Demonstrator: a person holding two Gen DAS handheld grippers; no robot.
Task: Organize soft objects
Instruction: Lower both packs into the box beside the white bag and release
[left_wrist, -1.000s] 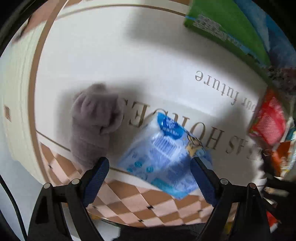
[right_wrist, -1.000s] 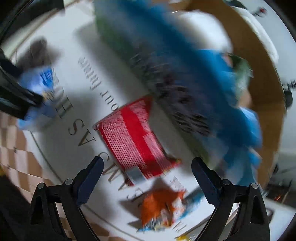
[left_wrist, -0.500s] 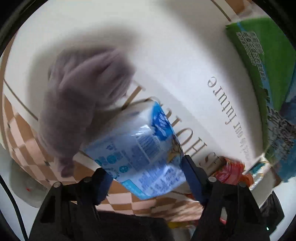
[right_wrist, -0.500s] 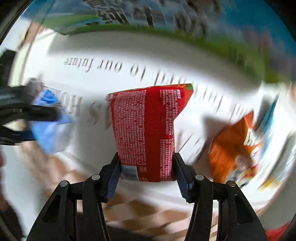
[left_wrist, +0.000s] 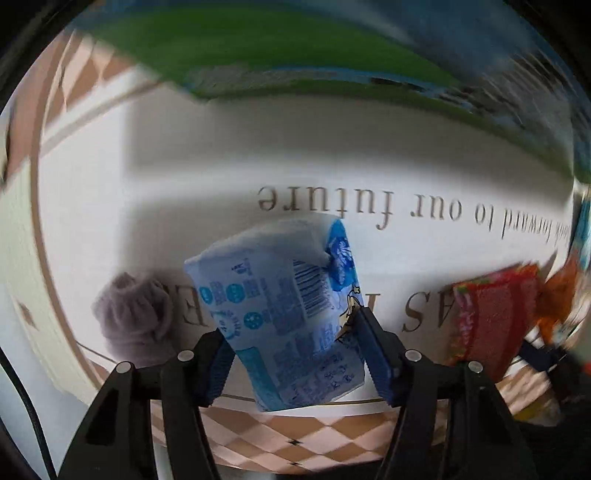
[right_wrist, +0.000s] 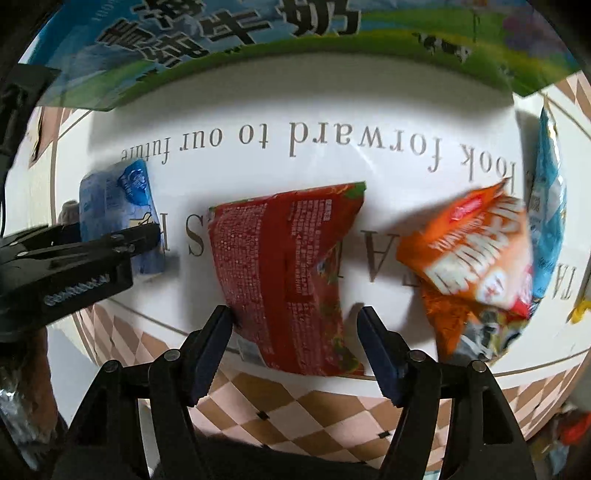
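A blue and white tissue pack sits between the pads of my left gripper. Both pads press its sides and the jaws are closing on it. The right wrist view shows the same pack at the left, held by the left gripper. A red snack packet lies on the white round table between the fingers of my right gripper. Its jaws are opening, with a gap at the right pad. A grey plush item lies left of the pack.
A large green and blue carton stands along the far side of the table. An orange snack bag and a light blue packet lie right of the red packet. The checkered table rim runs just below both grippers.
My left gripper closed on the tissue pack and carried it rightward, away from the grey plush. My right gripper rolled, closed on the red packet, then widened again.
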